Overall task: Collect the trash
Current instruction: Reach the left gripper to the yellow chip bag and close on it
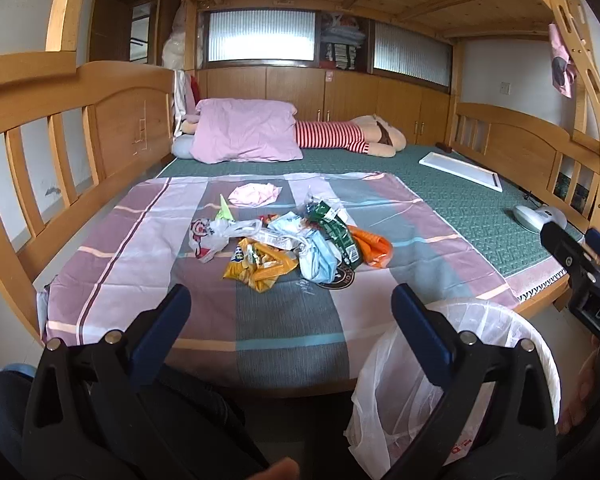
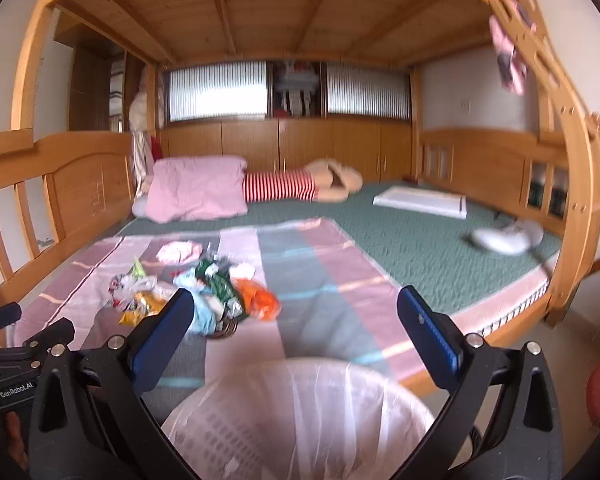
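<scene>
A pile of trash [image 1: 292, 244] lies on the striped sheet on the bed: a yellow snack wrapper [image 1: 256, 266], a green wrapper [image 1: 336, 228], an orange wrapper [image 1: 374, 246], a white plastic bag [image 1: 210, 236] and a pale blue bag [image 1: 318, 258]. The pile also shows in the right wrist view [image 2: 204, 296]. A white bin with a clear liner [image 1: 452, 372] stands on the floor by the bed, below my right gripper [image 2: 296, 312]. My left gripper [image 1: 290, 308] is open and empty, short of the pile. My right gripper is open and empty above the bin [image 2: 300, 412].
A striped sheet [image 1: 148, 248] covers the near part of the green mattress [image 1: 460, 196]. A pink pillow [image 1: 246, 130], a plush toy [image 1: 352, 136], a white board [image 1: 460, 170] and a white device [image 1: 538, 216] lie on the bed. Wooden rails [image 1: 60, 128] flank both sides.
</scene>
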Action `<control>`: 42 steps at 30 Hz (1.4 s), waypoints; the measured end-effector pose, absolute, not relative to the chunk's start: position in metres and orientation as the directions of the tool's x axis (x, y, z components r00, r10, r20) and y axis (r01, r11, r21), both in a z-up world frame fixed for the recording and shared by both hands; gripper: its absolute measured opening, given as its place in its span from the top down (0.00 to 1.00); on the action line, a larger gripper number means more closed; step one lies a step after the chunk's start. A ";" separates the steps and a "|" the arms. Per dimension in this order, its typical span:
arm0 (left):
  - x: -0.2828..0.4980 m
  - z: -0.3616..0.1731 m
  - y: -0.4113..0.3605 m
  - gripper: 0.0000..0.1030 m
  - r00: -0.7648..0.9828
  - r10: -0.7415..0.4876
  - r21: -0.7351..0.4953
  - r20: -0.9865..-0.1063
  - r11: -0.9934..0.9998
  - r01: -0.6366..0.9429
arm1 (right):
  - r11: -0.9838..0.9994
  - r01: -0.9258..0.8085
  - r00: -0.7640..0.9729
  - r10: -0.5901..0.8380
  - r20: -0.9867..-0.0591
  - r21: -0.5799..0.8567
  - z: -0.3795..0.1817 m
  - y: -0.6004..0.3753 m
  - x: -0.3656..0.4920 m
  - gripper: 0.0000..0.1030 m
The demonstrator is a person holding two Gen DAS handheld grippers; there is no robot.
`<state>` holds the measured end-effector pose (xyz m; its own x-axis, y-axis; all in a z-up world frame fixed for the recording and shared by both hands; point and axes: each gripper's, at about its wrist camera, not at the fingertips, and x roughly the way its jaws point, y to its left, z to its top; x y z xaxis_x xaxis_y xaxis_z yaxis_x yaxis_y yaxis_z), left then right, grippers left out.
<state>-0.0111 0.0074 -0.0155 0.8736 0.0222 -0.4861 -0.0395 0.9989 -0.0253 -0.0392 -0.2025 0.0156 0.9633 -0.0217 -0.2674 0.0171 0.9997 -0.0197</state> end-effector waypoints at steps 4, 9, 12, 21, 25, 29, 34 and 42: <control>-0.007 -0.022 0.003 0.03 0.856 -0.022 -0.039 -0.517 0.999 0.002 | 0.994 0.051 0.967 -0.074 -0.242 -0.100 0.019 -0.197 -0.041 0.03; -0.006 -0.025 0.005 0.05 0.848 -0.067 -0.079 -0.526 0.996 0.030 | 0.997 0.024 0.957 -0.045 -0.288 -0.074 0.014 -0.200 -0.036 0.03; -0.004 -0.028 0.006 0.12 0.839 -0.101 -0.107 -0.534 0.993 0.051 | 0.999 0.020 0.952 -0.030 -0.304 -0.036 0.013 -0.204 -0.036 0.03; -0.001 -0.031 0.007 0.36 0.823 -0.170 -0.171 -0.542 0.981 0.090 | 1.000 -0.009 0.935 0.005 -0.355 -0.009 0.012 -0.203 -0.030 0.32; 0.000 -0.032 0.006 0.45 0.820 -0.177 -0.177 -0.545 0.980 0.094 | 1.000 0.002 0.933 0.000 -0.359 0.005 0.014 -0.204 -0.030 0.51; 0.000 -0.032 0.006 0.57 0.821 -0.171 -0.174 -0.545 0.981 0.089 | 1.000 0.022 0.933 -0.019 -0.359 0.004 0.014 -0.205 -0.029 0.66; -0.001 -0.032 0.008 0.64 0.817 -0.167 -0.179 -0.552 0.981 0.079 | 0.999 0.015 0.921 0.000 -0.390 0.035 0.014 -0.208 -0.025 0.77; 0.000 -0.032 0.009 0.38 0.818 -0.169 -0.185 -0.550 0.980 0.078 | 0.999 0.009 0.909 0.011 -0.417 0.046 0.013 -0.207 -0.019 0.64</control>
<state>0.0000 0.0092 -0.0323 0.8180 -0.1693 -0.5498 0.0784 0.9796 -0.1851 -0.0190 -0.2068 0.0125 0.9089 0.0109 -0.4168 0.0089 0.9989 0.0455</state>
